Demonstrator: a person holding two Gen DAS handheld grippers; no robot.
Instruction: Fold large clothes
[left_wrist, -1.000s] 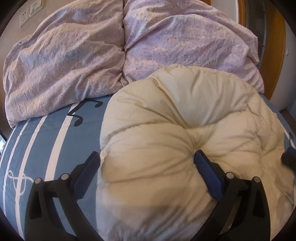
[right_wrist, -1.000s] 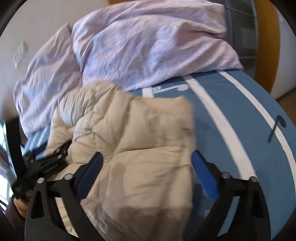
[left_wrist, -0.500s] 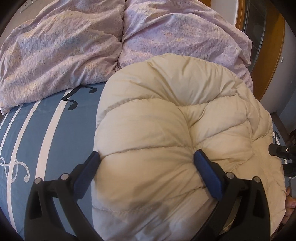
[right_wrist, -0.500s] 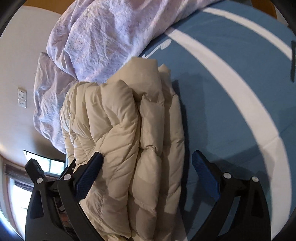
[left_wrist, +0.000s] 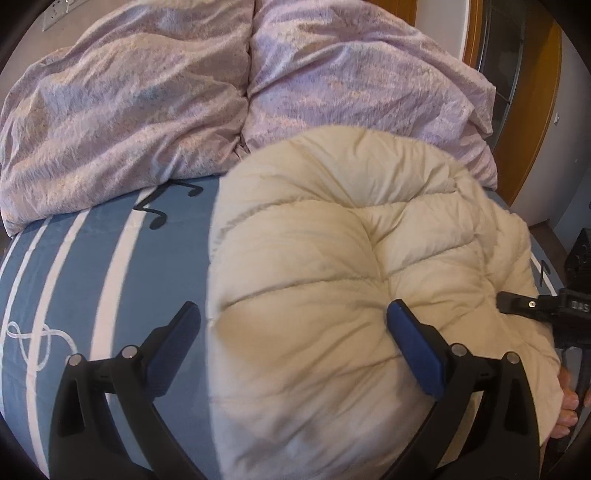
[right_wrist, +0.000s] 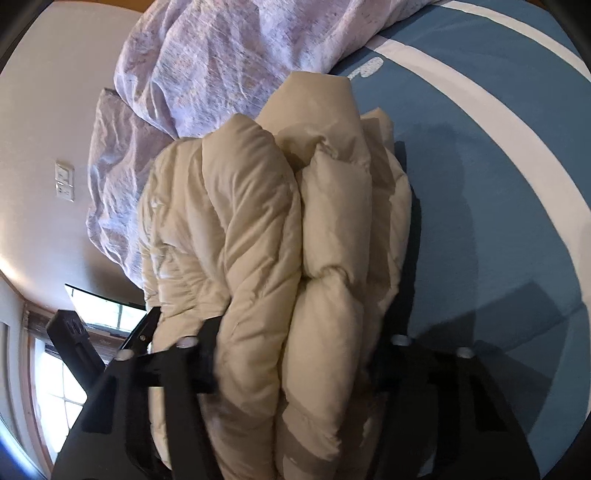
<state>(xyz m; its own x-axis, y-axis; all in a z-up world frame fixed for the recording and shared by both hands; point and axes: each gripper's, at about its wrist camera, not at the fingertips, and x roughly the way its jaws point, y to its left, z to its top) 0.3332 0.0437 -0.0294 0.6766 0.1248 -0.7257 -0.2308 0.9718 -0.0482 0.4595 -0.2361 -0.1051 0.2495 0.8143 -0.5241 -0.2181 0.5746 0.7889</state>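
A cream puffer jacket (left_wrist: 332, 258) lies folded in a thick bundle on the blue striped bed sheet (left_wrist: 92, 277). My left gripper (left_wrist: 291, 321) stands wide open over the jacket's near left edge. Its right finger (left_wrist: 410, 339) dents the padding, while its left finger (left_wrist: 181, 332) hangs beside the edge above the sheet. In the right wrist view the jacket (right_wrist: 258, 240) shows as stacked layers seen end-on. My right gripper (right_wrist: 299, 343) is closing on this stack, its fingers pressing both sides. That gripper (left_wrist: 532, 306) also shows at the right edge of the left wrist view.
A crumpled lilac duvet (left_wrist: 184, 92) is heaped across the head of the bed, just behind the jacket. A hand (left_wrist: 565, 402) holds the right gripper's handle. A wall socket (right_wrist: 64, 181), a window (right_wrist: 55, 369) and a wooden door frame (left_wrist: 532, 110) border the bed.
The right gripper's jaws went from wide open to closed in on the jacket's stacked edge, and it dropped and rolled. The left gripper drifted slightly and stayed wide.
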